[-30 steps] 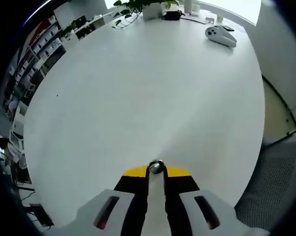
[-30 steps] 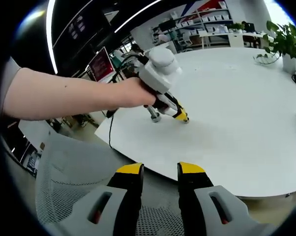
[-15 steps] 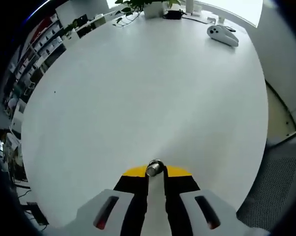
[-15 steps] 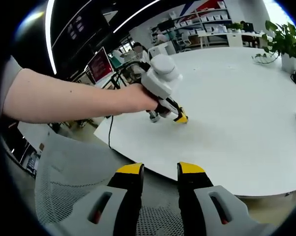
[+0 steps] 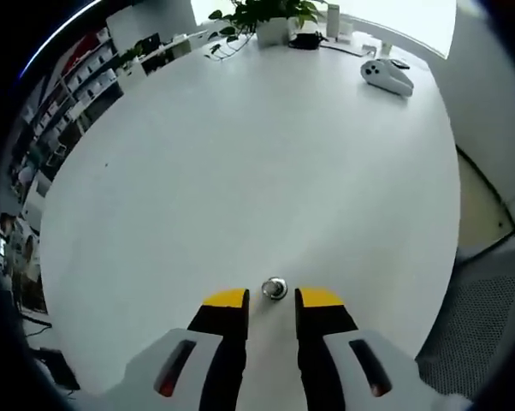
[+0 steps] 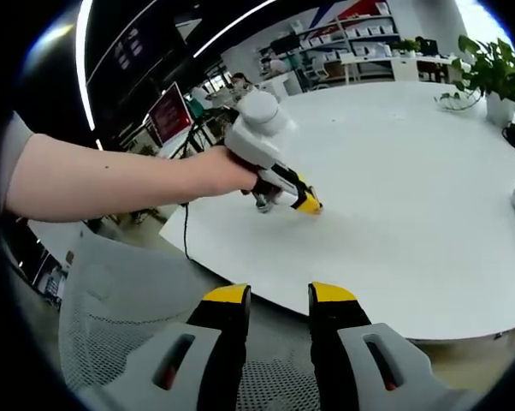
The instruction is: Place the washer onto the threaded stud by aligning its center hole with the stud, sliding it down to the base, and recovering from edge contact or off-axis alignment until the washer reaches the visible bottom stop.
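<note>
A small round silvery metal piece, the stud seen end-on, stands on the white table. I cannot tell a washer apart from it. My left gripper is open, its yellow tips either side of the piece and just short of it. In the right gripper view that left gripper is held by a person's hand, tips down at the table's near part. My right gripper is open and holds nothing, well back from the table edge.
A white controller-shaped device and a potted plant lie at the table's far side. A grey mesh chair sits under my right gripper, beside the table's edge. Shelves and desks stand beyond.
My left gripper's jaws have opened and let go of the metal piece, which now stands free on the table between the tips. My right gripper has stayed put.
</note>
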Motion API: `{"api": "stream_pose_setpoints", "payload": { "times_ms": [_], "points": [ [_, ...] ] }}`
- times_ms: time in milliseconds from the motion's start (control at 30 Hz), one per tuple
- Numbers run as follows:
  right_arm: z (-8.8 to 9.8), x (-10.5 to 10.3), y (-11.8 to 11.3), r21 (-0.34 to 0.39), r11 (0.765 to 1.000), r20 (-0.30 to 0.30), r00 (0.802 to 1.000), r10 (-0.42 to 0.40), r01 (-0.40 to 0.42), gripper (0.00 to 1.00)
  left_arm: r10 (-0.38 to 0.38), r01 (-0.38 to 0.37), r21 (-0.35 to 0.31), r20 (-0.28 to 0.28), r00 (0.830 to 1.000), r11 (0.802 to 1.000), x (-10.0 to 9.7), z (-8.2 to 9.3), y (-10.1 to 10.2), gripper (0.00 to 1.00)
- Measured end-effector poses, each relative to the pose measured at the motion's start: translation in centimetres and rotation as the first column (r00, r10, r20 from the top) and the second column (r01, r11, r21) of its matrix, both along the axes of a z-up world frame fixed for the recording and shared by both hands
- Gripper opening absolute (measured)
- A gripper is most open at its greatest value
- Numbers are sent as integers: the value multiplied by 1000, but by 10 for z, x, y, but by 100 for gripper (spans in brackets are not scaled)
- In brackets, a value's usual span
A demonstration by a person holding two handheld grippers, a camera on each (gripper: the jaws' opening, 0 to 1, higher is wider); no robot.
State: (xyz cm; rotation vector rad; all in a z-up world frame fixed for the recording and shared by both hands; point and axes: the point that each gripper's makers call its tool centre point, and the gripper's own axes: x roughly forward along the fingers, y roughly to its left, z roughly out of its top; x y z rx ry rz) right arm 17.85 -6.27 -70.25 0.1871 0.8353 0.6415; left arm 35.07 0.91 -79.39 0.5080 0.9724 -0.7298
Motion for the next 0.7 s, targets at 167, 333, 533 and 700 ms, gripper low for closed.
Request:
{"api": "stream_pose_setpoints", "payload": {
  "times_ms": [167, 333, 533, 700],
  "points": [
    [1, 2, -2, 5, 1000, 3, 1000, -19, 19, 30, 11, -7, -66, 60, 998, 998, -5, 30, 2, 20],
    [4, 3, -2, 13, 1000, 18, 1000, -23, 23, 30, 38, -21, -144, 118, 992, 989, -17, 64, 17, 22],
    [4, 4, -4, 13, 999, 28, 999, -40, 39, 33, 106, -70, -240, 139, 985, 968, -37, 89, 46, 24],
    [3, 5, -6, -1, 999, 27, 998, -48, 48, 36, 124, -77, -289, 146, 981, 954, -58, 102, 68, 24]
  ]
}}
